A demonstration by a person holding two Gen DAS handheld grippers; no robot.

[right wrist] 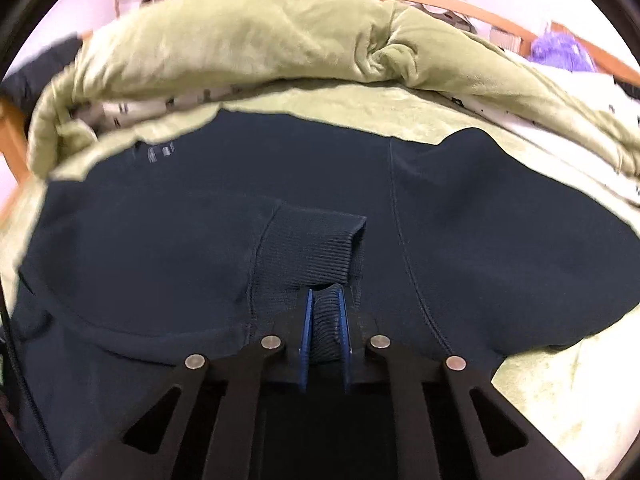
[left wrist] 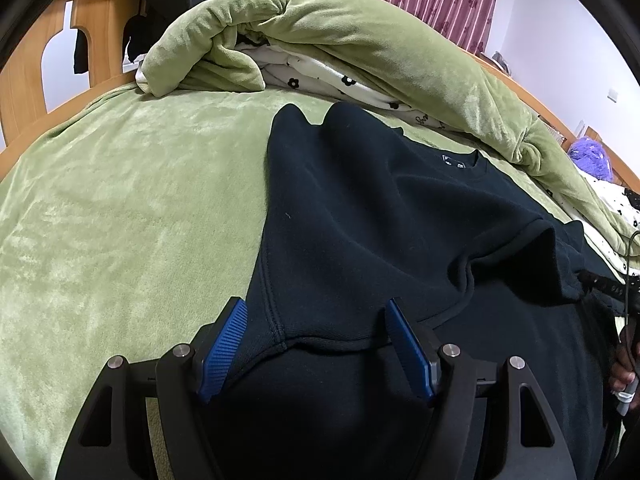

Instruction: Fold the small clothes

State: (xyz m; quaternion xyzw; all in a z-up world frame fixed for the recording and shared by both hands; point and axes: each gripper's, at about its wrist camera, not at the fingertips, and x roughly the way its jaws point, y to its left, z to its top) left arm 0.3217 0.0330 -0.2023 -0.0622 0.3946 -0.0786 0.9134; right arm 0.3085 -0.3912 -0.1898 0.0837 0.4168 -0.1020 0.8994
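A dark navy sweatshirt (left wrist: 360, 208) lies spread on the green bed cover (left wrist: 120, 200), its neck label towards the far side. My left gripper (left wrist: 316, 312) hovers open over the sweatshirt's near left part, where a sleeve seam runs between its blue pads (left wrist: 224, 352) without being pressed. In the right wrist view the same sweatshirt (right wrist: 500, 240) fills the middle, with one sleeve laid across its body. My right gripper (right wrist: 325, 300) is shut on that sleeve's ribbed cuff (right wrist: 320, 248), which bunches between the two blue pads.
A rolled green quilt (left wrist: 340, 28) with white flowered lining lies along the far side of the bed. A wooden bed frame (left wrist: 96, 20) stands at the back left. A purple fluffy thing (left wrist: 592, 156) rests far right. A person's hand (left wrist: 626, 364) shows at the right edge.
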